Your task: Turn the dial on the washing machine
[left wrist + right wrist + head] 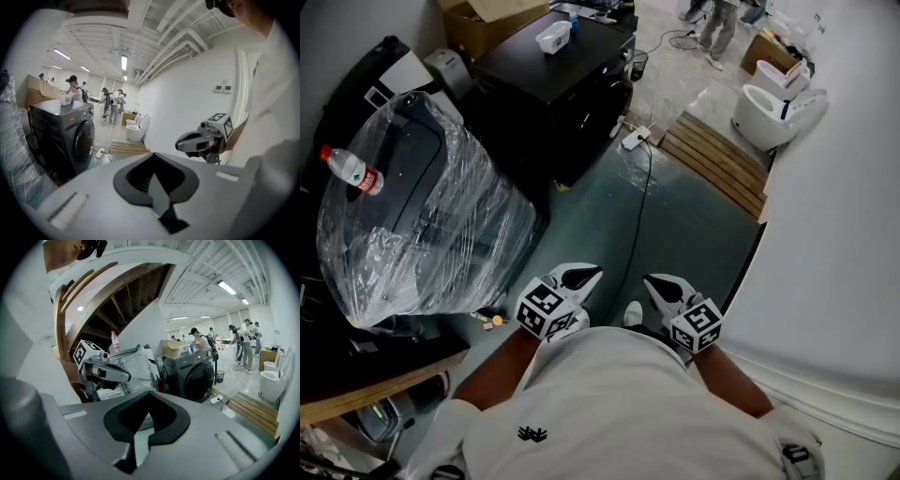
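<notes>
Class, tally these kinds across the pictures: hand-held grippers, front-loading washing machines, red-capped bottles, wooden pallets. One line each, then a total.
hand-held grippers, left and right: 2
front-loading washing machine: 1
red-capped bottle: 1
wooden pallet: 1
Total: 5

No words or numbers can be read. The bottle (353, 171) carries a red label too small to make out. The left hand-held gripper (579, 276) and right hand-held gripper (662, 284) bear only square black-and-white patterns.
</notes>
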`<state>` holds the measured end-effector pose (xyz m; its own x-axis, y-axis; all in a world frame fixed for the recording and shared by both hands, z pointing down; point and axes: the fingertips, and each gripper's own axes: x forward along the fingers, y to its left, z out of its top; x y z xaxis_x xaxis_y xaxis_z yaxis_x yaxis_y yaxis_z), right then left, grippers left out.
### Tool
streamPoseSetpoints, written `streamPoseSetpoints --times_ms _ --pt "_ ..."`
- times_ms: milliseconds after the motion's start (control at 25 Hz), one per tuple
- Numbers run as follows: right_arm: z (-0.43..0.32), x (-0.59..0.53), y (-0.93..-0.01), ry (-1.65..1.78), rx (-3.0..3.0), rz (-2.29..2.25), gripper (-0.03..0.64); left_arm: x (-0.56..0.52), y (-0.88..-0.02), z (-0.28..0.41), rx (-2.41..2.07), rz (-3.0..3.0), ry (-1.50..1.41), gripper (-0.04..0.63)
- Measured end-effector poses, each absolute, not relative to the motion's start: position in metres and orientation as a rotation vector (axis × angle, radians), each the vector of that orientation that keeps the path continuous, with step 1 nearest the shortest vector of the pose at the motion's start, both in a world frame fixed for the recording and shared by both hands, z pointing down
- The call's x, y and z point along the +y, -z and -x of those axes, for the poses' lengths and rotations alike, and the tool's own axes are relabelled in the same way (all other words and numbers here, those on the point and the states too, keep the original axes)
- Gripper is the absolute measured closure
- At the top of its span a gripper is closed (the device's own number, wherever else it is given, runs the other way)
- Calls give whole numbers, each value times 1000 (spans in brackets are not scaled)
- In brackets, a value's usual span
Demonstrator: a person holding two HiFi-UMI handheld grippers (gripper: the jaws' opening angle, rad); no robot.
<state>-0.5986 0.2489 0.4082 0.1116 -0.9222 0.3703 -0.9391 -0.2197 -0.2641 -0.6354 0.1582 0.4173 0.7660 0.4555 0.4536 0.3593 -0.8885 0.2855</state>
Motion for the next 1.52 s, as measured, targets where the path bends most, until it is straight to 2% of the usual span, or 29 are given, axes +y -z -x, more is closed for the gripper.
streamPoseSetpoints --times_ms 520,880,1200,1520 --pt "496 348 -418 -703 -1972 -2311 617 258 -414 529 604 -2800 -761 540" --pt "419 354 -428 -713 -1956 -2370 614 258 -421 460 610 -2782 -802 538" --pt "312 331 -432 -691 -1842 -2350 612 235 -452 343 693 -2709 -814 538" --pt "173 275 -413 -633 -1743 -2301 592 181 -427 212 715 -2703 -696 538"
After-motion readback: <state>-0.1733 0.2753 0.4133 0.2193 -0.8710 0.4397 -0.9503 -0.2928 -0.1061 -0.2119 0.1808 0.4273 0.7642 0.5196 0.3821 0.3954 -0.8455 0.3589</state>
